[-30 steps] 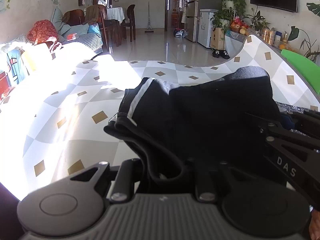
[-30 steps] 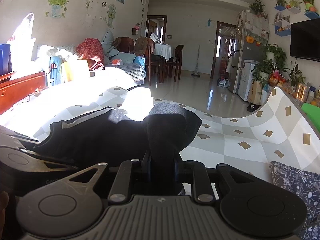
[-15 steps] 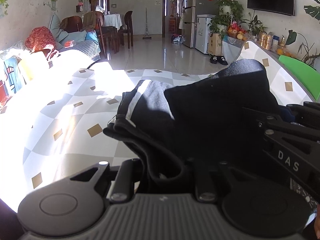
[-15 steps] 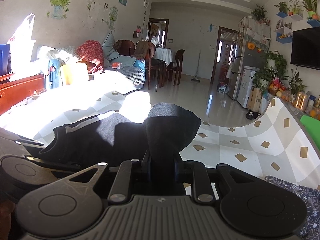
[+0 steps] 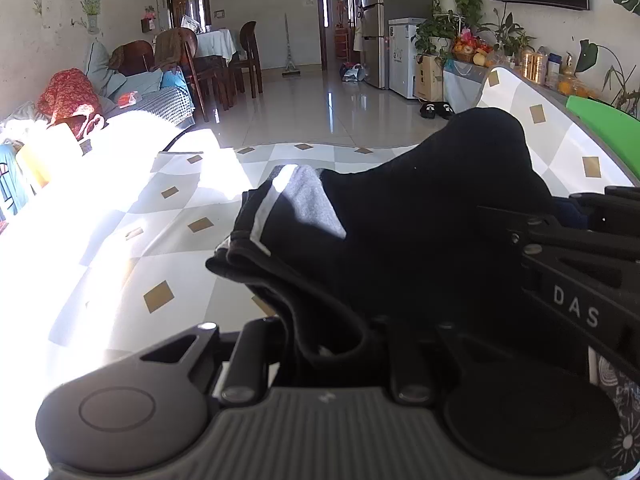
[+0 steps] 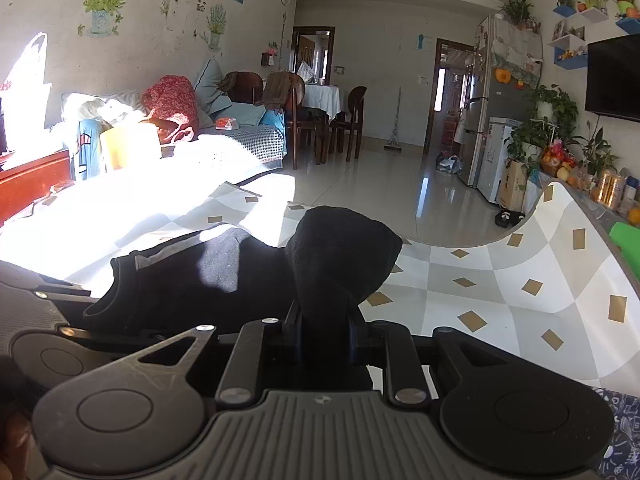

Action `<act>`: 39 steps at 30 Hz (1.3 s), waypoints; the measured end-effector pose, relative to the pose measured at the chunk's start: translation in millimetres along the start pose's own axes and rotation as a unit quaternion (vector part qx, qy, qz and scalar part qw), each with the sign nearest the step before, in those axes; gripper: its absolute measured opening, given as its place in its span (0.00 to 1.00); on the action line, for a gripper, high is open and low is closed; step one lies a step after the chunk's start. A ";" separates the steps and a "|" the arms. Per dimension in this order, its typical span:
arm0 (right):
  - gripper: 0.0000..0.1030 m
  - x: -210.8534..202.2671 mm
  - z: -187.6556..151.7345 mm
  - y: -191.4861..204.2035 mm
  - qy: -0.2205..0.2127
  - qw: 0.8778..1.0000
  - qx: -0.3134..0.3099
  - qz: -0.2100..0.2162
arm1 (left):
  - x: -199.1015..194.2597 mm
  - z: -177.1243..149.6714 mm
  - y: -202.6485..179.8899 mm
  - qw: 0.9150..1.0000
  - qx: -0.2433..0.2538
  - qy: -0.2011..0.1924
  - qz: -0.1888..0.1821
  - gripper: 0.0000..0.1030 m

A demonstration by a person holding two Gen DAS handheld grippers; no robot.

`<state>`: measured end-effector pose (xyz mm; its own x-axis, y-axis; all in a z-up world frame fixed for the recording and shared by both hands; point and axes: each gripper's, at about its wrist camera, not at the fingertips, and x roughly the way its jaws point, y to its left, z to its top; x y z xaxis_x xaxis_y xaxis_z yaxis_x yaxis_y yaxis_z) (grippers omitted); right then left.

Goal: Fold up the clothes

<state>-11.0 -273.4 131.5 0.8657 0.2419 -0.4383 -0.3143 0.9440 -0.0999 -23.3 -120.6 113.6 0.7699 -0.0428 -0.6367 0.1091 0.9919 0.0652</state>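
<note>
Fabric fills the middle of the left wrist view: a black garment with a white stripe along its near-left edge and a grey patch lit by sun. The left gripper has its fingers drawn together on a bunched fold of that garment, the cloth rising from the jaws and spreading to the right. The garment hangs above a table covered in white and grey checks with small tan diamonds; its lower left edge sits close over the cloth cover, though contact cannot be told. At the right edge the other tool's black frame, lettered DAS, reaches in against the garment. A green chair back shows at far right, a patterned dark cloth at near right. Beyond the table lie a shiny tiled floor, a dining table with chairs, a fridge and potted plants.

From the right wrist view, the right gripper is closed tight on a rounded hump of the same black garment, which stands up from the fingers and stretches away to the left, its striped collar edge facing the sunlit part of the table. The left tool's frame sits at the near left, touching the cloth. The table's far right corner curls upward in the fisheye. A sofa heaped with clothes stands at far left.
</note>
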 end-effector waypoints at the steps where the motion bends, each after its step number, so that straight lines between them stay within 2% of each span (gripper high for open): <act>1: 0.20 2.9 1.4 -4.8 0.000 1.000 0.000 -0.001 | 4.0 3.5 -4.1 1.000 0.001 0.000 0.000 0.17; 15: 0.20 34.8 11.3 -54.8 0.001 1.000 0.002 -0.018 | 53.5 45.1 -59.2 1.000 0.018 -0.002 0.000 0.17; 39: 0.20 64.2 14.3 -100.8 0.015 0.998 0.035 -0.046 | 101.2 71.8 -97.5 0.999 0.038 -0.004 -0.011 0.18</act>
<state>81.8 -349.9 126.2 0.8775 0.1481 -0.4562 -0.2051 0.9756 -0.0778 89.2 -230.2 97.9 0.7720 -0.0662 -0.6322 0.1730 0.9789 0.1088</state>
